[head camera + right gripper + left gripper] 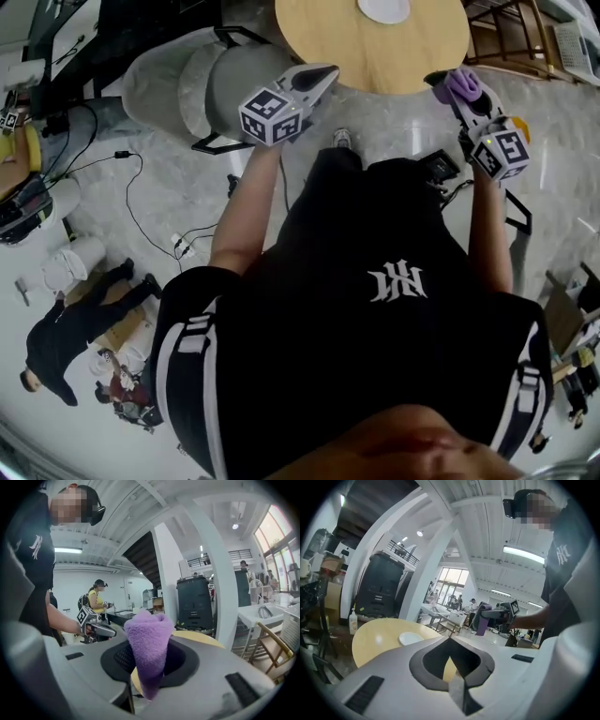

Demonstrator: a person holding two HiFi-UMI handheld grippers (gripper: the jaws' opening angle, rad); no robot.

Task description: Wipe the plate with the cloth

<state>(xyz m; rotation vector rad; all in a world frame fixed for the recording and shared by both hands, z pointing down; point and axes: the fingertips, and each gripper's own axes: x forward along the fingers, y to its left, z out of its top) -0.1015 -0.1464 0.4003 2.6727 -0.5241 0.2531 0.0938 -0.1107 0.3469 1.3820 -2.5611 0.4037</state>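
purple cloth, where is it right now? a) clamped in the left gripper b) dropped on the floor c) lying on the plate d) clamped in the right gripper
d: the right gripper view shows the purple cloth pinched between the jaws of the right gripper. The left gripper is shut on nothing, and the plate on the round table has no cloth on it.

Reads purple throughout on the cloth (149, 644). Reads white on the plate (384, 8), at twelve o'clock on a pale wood-toned table (375, 52). Shows light grey on left gripper (323, 75) and right gripper (455, 90), black-and-white square markers on each cube. Shows black, with white emblem, on the shirt (356, 356).
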